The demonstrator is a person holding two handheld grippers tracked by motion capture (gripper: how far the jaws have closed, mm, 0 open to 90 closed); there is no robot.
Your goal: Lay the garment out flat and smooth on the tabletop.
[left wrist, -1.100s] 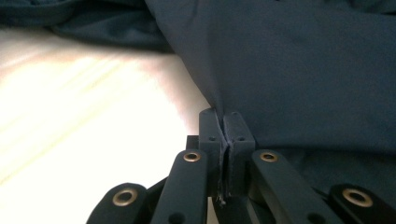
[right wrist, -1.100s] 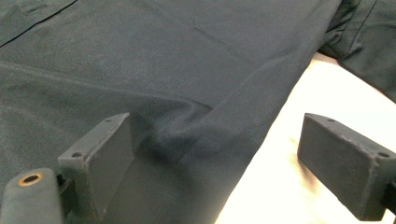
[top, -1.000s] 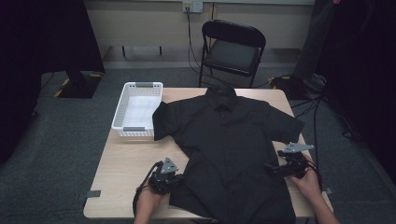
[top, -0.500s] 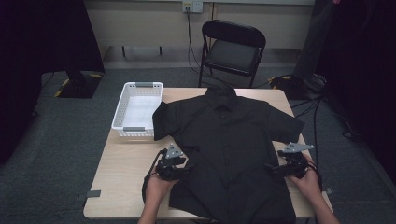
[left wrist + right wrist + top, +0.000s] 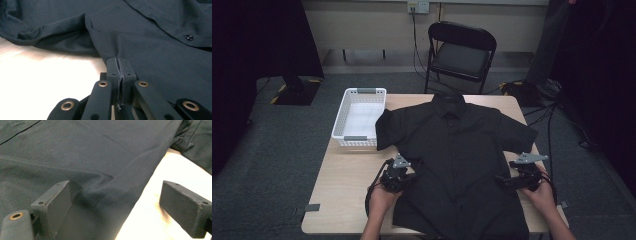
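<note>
A black short-sleeved shirt (image 5: 457, 150) lies spread face up on the wooden table (image 5: 347, 175), collar at the far side. My left gripper (image 5: 409, 176) sits at the shirt's left side seam. Its jaws have just been closing, and in the left gripper view the gripper (image 5: 120, 61) is shut on a thin pinch of the shirt (image 5: 150, 45) fabric. My right gripper (image 5: 502, 180) rests at the shirt's right side. In the right gripper view it (image 5: 117, 192) stands open, with the shirt's (image 5: 75, 152) edge lying between the jaws and untouched by them.
A white plastic basket (image 5: 359, 117) stands at the table's back left, beside the shirt's left sleeve. A black folding chair (image 5: 462, 55) stands behind the table. Bare tabletop (image 5: 50, 82) lies left of the shirt, and a strip (image 5: 150, 215) lies right of it.
My left gripper has moved forward and rightward to the shirt's left edge and taken hold of the fabric. The right gripper has stayed put.
</note>
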